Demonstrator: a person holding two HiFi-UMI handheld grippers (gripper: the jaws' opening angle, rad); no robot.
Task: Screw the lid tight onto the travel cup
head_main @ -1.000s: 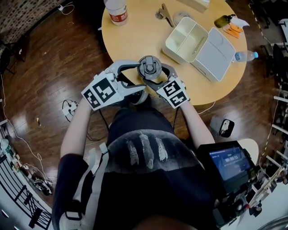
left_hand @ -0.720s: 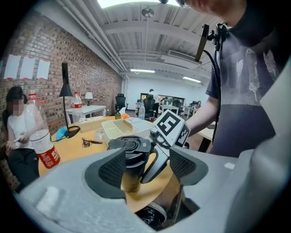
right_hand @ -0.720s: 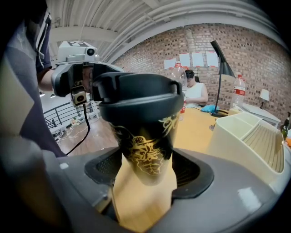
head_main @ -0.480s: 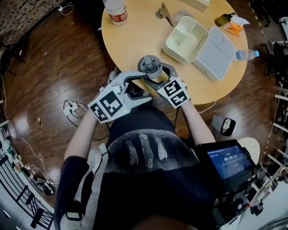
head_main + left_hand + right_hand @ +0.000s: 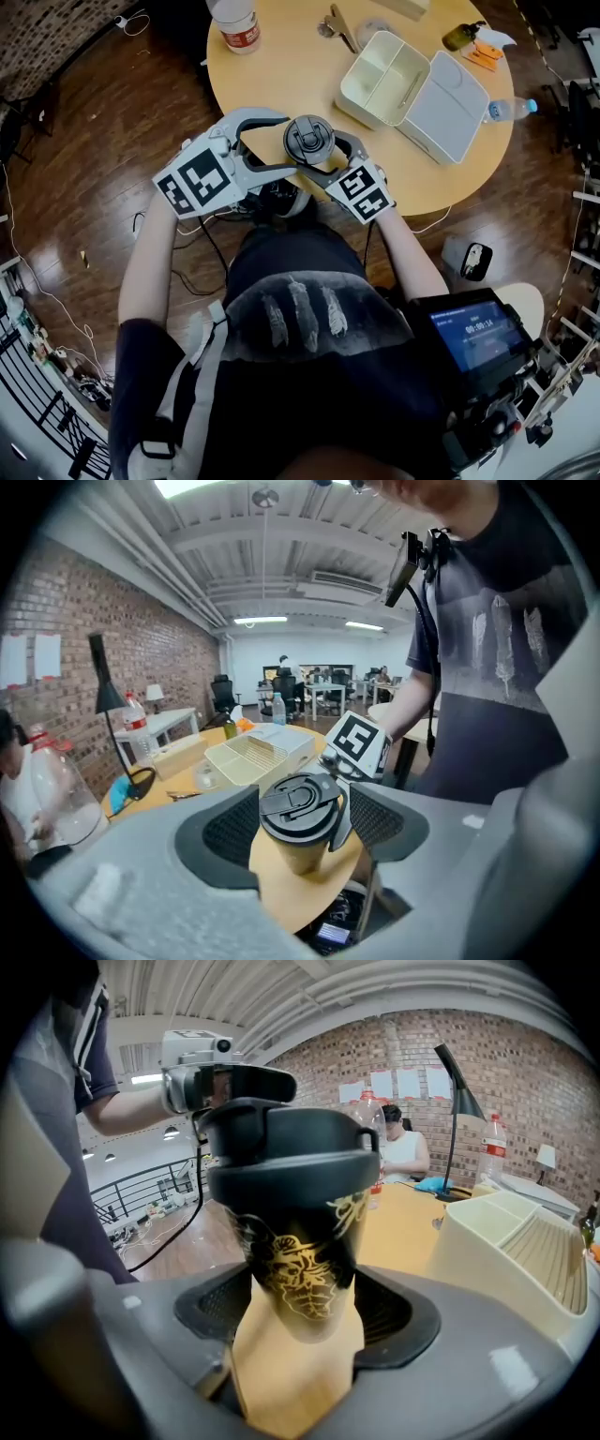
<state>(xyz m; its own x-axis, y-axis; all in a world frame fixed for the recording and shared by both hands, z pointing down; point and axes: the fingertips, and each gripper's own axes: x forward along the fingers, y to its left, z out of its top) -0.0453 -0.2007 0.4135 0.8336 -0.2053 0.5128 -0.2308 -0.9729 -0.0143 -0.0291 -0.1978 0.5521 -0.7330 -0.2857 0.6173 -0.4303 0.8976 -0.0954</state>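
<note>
The person is holding the travel cup (image 5: 300, 1269) upright over the near edge of the round wooden table (image 5: 281, 66), just in front of the torso. Whether its base is touching the tabletop cannot be told.

The right gripper (image 5: 300, 1312) is clamping the cup's dark, gold-patterned body low down, with both jaws pressing on its sides. In the head view this gripper (image 5: 323, 159) is reaching in from the near right.

The black lid (image 5: 309, 141) is sitting on top of the cup, with its flip tab facing up.

The left gripper (image 5: 292, 145) is coming in from the near left at lid height. In the left gripper view its jaws are standing apart on either side of the lid (image 5: 300, 803). The left jaw is lying just beside the rim, and a narrow gap is showing at the right jaw, where a finger of the right gripper is crossing.

On the far right part of the table an open cream lunch box (image 5: 386, 80) is lying with its cover (image 5: 448, 111) folded out to the right. A plastic bottle (image 5: 239, 23) is standing at the far left edge.
</note>
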